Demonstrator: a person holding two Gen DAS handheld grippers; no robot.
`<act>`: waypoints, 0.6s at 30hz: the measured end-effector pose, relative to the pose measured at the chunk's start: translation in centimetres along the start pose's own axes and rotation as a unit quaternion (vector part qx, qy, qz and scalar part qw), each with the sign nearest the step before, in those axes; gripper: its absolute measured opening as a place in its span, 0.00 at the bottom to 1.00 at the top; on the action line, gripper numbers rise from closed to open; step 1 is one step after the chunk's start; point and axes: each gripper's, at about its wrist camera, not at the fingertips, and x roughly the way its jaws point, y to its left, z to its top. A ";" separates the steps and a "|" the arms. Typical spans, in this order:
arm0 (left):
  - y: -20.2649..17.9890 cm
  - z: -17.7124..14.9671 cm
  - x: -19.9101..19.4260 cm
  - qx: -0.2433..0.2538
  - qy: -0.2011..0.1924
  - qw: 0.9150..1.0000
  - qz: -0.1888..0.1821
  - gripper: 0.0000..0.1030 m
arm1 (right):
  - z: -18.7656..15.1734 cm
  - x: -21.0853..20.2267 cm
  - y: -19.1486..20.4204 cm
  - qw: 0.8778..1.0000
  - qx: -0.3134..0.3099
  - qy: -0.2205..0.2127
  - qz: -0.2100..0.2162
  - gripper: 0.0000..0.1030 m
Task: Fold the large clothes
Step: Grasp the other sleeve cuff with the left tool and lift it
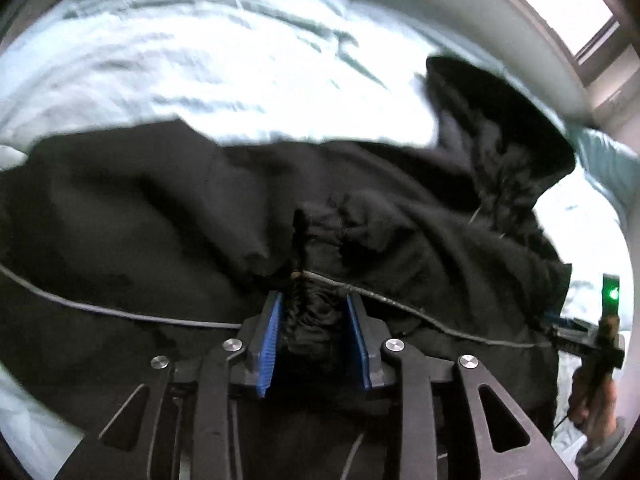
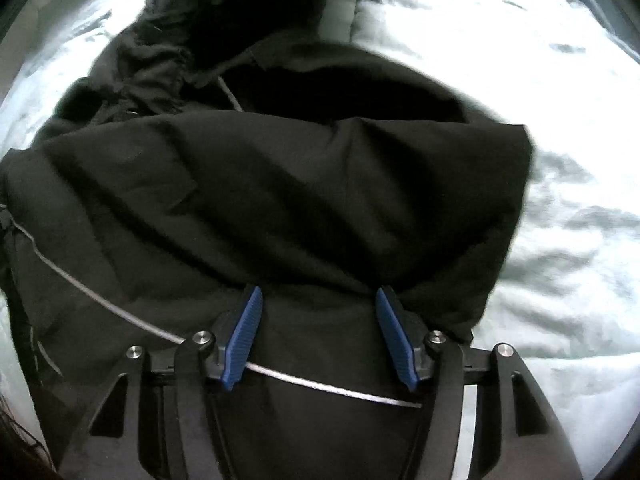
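Your left tool (image 1: pixel 314 326) pinches a bunched black fold; your right tool (image 2: pixel 318 334) straddles cloth, pads apart; the black garment (image 2: pixel 280 184) sprawls toward twelve o'clock over the bed (image 2: pixel 560 200); soft, floppy, bulky; grip hems.
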 end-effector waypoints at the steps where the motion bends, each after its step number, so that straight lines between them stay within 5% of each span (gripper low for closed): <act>1: -0.6 -0.1 -0.8 0.005 -0.015 1.000 0.009 0.34 | -0.3 -1.1 0.1 1.000 -0.004 -0.009 0.009 0.61; 4: -2.8 -0.7 -3.4 0.023 -0.042 0.999 -0.010 0.45 | -1.9 -4.0 0.8 0.999 -0.020 -0.034 0.033 0.61; 7: -5.1 -0.6 -2.5 0.030 -0.027 0.998 -0.056 0.48 | -4.3 -4.6 2.5 0.997 -0.044 -0.027 0.048 0.61; 11: -7.0 -1.6 4.5 0.025 0.067 0.997 -0.020 0.48 | -6.2 -0.7 4.2 0.998 -0.061 0.026 0.007 0.61; 15: -8.0 -1.9 4.5 0.026 0.064 0.998 0.010 0.48 | -5.4 0.3 3.4 0.998 -0.030 0.053 0.013 0.60; 18: -8.7 -2.4 0.3 0.018 0.036 0.999 -0.017 0.48 | -5.4 -2.8 3.3 0.999 -0.023 0.038 0.021 0.60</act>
